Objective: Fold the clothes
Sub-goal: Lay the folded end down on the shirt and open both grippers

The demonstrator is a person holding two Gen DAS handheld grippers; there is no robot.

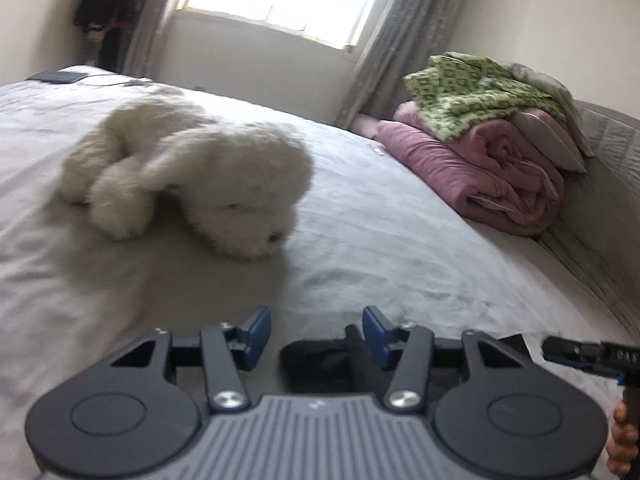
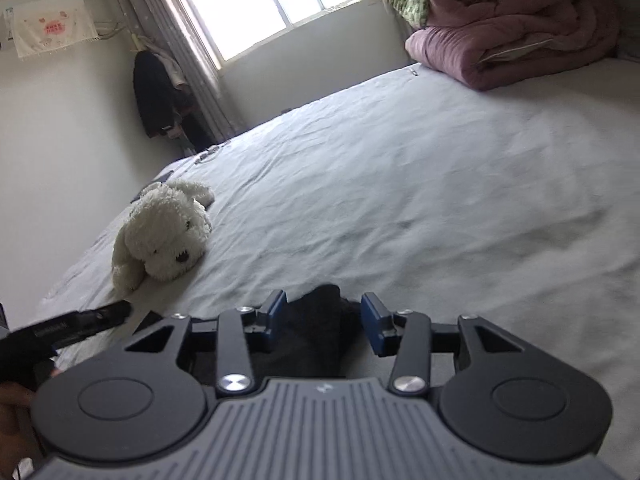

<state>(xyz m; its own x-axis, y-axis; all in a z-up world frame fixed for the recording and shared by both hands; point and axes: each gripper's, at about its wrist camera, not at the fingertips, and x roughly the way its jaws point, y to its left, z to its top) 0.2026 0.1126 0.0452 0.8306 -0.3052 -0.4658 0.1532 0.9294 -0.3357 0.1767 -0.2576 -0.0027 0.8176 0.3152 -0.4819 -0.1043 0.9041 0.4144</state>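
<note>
White plush dog (image 1: 192, 176) lies on its belly on the bed sheet (image 1: 380, 216), head nearest the camera in the left wrist view. Pink folded quilt (image 1: 480, 172) sits by the grey headboard (image 1: 612, 184), with a green patterned blanket (image 1: 472, 96) stacked on top. Window (image 2: 264, 4) bright, grey curtains (image 2: 188, 48) at either side. Dark garment (image 2: 156, 92) hangs in the corner. Embroidered white cloth (image 2: 52, 24) hangs on the wall. Flat dark object (image 1: 58, 76) at far edge of bed; not identifiable.

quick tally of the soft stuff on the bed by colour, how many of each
white: 1, plush dog
pink: 1, rolled quilt
green patterned: 1, blanket on top of the quilt
dark: 1, garment lying by the fingers of both grippers
total: 4
</note>
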